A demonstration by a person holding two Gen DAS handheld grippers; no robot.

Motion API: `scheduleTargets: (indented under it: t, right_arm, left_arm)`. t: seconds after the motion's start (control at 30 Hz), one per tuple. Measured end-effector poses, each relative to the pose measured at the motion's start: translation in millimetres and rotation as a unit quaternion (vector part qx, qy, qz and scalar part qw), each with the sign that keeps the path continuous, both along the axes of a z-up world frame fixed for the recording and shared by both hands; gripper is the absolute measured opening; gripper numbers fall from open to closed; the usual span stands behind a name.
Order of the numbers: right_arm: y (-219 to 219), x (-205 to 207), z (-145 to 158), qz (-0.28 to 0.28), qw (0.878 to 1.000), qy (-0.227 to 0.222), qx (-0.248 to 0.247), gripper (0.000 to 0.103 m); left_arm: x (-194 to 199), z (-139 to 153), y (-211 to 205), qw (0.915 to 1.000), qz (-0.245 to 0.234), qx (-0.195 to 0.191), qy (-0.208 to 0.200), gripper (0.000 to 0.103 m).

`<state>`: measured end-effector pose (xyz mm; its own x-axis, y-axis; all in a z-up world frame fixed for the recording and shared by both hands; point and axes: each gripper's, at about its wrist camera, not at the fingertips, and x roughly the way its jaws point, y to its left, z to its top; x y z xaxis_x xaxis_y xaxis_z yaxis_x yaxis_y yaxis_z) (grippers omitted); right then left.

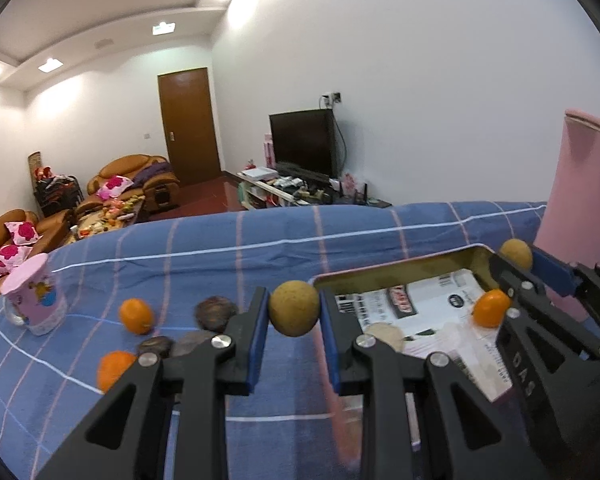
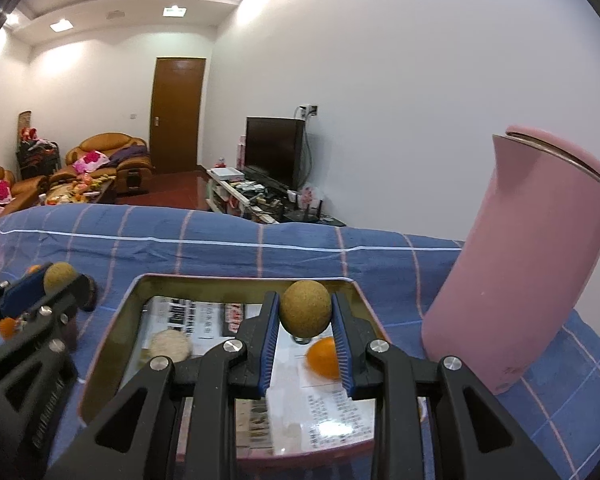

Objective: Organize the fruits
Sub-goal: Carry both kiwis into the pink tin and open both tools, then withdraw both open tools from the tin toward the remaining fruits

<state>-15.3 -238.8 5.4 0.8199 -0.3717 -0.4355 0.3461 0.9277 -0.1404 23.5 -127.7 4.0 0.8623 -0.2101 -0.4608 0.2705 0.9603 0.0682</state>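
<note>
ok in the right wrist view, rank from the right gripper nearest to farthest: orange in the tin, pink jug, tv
1. Small orange fruit in the metal tin, just under the right gripper.
2. Tall pink jug, to the right on the blue cloth.
3. Black television, across the room.

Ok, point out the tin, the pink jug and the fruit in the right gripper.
tin [image 2: 112, 320], right wrist view, on its left wall.
pink jug [image 2: 520, 272], right wrist view, mid-body.
brown fruit [image 2: 305, 309], right wrist view, its middle, pinched in the right gripper [image 2: 305, 316].

A pink kettle [image 2: 516, 272] and pink cup [image 1: 34, 294] stand on blue checked cloth [image 1: 220, 248].
</note>
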Motion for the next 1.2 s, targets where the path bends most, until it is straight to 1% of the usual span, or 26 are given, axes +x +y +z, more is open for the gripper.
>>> scheduleTargets:
  t: [0.07,0.17,0.3,0.5,0.77,0.87,0.93,0.97,1.0,1.03,1.07,1.1,1.13,1.2]
  right_arm:
    - [-7,2,-1,-0.009,1.0,0.004,0.01,0.028]
    - [-17,3,-2,-0.014,0.999,0.012,0.031,0.028]
    - [-25,8,-4,-0.012,0.998,0.021,0.053,0.028]
    - [-26,13,-6,0.02,0.996,0.029,0.082,0.028]
    - [-31,17,-10,0.051,0.991,0.033,0.121,0.028]
    - [-33,19,-12,0.055,0.989,0.036,0.131,0.035]
    - [-34,18,-12,0.059,0.988,0.032,0.139,0.043]
    - [-34,18,-12,0.059,0.988,0.029,0.14,0.044]
    - [-34,17,-11,0.058,0.988,0.025,0.142,0.044]
    - [-35,15,-10,0.057,0.988,0.02,0.143,0.045]
    - [-35,14,-9,0.059,0.987,0.015,0.147,0.048]
    - [-35,12,-7,0.061,0.987,0.007,0.15,0.057]
    - [-34,9,-4,0.059,0.987,-0.004,0.147,0.065]
    - [-29,0,4,0.045,0.991,-0.037,0.121,0.072]
  left_arm:
    - [2,-1,-8,1.0,-0.006,-0.002,0.006,0.027]
    - [7,-4,-22,0.9995,-0.016,0.009,0.025,0.027]
    - [15,-9,-27,0.9985,-0.024,0.014,0.048,0.027]
    - [24,-13,-25,0.9965,-0.03,0.007,0.078,0.027]
    - [23,-13,-28,0.9962,-0.036,0.01,0.079,0.028]
    - [25,-13,-29,0.996,-0.038,0.009,0.081,0.029]
    - [25,-13,-29,0.9959,-0.039,0.008,0.081,0.032]
    - [24,-13,-30,0.9961,-0.038,0.009,0.079,0.033]
    - [23,-12,-30,0.9966,-0.032,0.012,0.074,0.038]
    - [21,-12,-31,0.9971,-0.024,0.017,0.07,0.054]
    - [20,-11,-31,0.9974,-0.021,0.02,0.066,0.066]
    - [18,-11,-31,0.9978,-0.018,0.023,0.059,0.088]
    - [15,-9,-31,0.9984,-0.015,0.024,0.05,0.1]
    - [5,-4,-29,0.9995,-0.015,0.02,0.02,0.102]
